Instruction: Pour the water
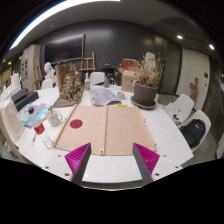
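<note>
Clear plastic cup (38, 124) with a red band, upright on the white table (170, 140), ahead of the fingers and off to their left, well apart from them. Just beside it, a second small clear vessel (53, 117); contents of neither readable. Gripper (112, 157) hanging above the near table edge, magenta pads (77, 154) spread wide, nothing between them. Directly ahead of the fingers, a tan mat (108, 128) lying flat, a dark red disc (76, 123) on its left part. Beyond the mat, crumpled white paper (103, 96), then a dark pot of dried plants (146, 92) to the right. Farther right, white chairs (186, 108) near the table.
</note>
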Tool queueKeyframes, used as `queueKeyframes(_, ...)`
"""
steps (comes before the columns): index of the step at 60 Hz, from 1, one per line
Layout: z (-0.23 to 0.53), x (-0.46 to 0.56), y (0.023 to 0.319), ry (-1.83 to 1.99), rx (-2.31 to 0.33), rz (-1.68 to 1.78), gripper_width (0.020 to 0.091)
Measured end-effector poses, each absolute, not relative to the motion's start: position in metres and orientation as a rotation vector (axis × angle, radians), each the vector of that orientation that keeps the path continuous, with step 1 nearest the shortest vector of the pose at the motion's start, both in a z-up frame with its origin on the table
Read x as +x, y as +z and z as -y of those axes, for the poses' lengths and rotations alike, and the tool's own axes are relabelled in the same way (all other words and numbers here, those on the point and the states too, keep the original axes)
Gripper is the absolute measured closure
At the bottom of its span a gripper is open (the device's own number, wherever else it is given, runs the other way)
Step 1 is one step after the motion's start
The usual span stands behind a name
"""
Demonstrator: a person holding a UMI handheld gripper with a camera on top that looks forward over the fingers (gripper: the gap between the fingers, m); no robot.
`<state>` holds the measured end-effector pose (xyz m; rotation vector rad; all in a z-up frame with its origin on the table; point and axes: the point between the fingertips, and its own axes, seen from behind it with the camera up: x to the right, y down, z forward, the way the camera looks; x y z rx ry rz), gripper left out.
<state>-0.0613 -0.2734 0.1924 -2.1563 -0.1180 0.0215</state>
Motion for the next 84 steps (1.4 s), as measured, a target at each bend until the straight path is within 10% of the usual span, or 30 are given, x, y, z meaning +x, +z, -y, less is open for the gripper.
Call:
queueKeyframes(50, 0.208, -0.427, 0.078, 0.224, -1.973, 0.307, 0.0257)
queueKeyframes(57, 0.181, -0.444, 0.066, 0.215, -1.950, 0.296, 0.0362)
queueKeyframes(62, 0.171, -0.448, 0.063, 0.197, -1.940, 0.286, 0.0613)
queueKeyframes(76, 0.172, -0.456, 0.060, 0.230, -1.956, 0.298, 0.0836)
queueKeyframes(84, 0.177, -0.463, 0.061, 0.228, -1.983, 0.318, 0.0836)
